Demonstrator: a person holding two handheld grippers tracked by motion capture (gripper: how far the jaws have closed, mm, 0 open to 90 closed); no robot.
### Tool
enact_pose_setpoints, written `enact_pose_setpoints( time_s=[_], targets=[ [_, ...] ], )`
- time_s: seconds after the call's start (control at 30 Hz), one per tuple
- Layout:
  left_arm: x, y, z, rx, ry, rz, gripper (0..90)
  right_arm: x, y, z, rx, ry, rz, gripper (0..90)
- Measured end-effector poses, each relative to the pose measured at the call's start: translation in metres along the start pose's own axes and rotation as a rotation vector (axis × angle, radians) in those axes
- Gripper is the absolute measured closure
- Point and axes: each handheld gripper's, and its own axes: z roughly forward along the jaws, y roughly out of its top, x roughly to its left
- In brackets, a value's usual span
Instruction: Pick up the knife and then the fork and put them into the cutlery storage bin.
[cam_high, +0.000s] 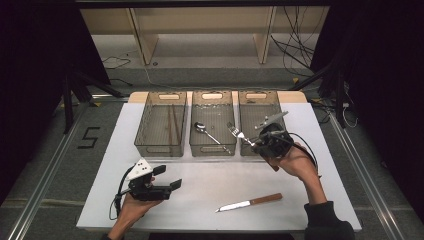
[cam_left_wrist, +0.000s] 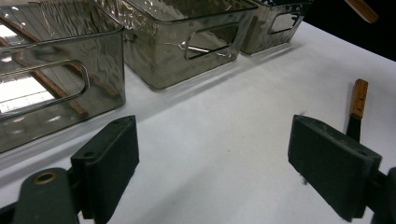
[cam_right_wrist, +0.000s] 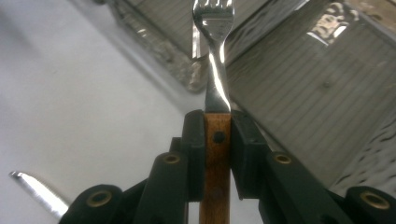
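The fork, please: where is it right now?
In the high view the fork is clamped in the right gripper, over the right bin's near end.

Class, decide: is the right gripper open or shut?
Shut on the fork: the right gripper has both pads pressed against its wooden handle.

Count from my side: three clear bins (cam_high: 161, 147) in a row at the back of the table. One fork (cam_high: 240, 134), one spoon (cam_high: 207, 133), one knife (cam_high: 248, 202). Two chopsticks (cam_high: 172, 123), both in the left bin. Two grippers: my left gripper (cam_high: 166, 177), my right gripper (cam_high: 259, 144). One white table (cam_high: 210, 185). One "5" mark (cam_high: 89, 137) on the floor.
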Motion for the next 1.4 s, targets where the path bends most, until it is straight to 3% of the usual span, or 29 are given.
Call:
enact_pose_setpoints(
  time_s=[0.4,0.8,0.93,1.4],
  targets=[
    [0.0,0.0,-0.001,0.0,-0.003,0.002,16.0,-0.048,0.024,0.014,0.008,-0.06,0.137,77.6],
    [0.0,0.0,-0.001,-0.003,-0.004,0.002,16.0,-0.081,0.047,0.03,0.046,-0.096,0.242,77.6],
    [0.001,0.0,-0.001,-0.004,-0.006,0.0,16.0,-0.087,0.051,0.036,0.052,-0.107,0.271,77.6],
    [0.001,0.0,-0.001,-0.004,-0.008,0.001,16.0,-0.095,0.052,0.055,0.079,-0.136,0.3,77.5]
  ],
)
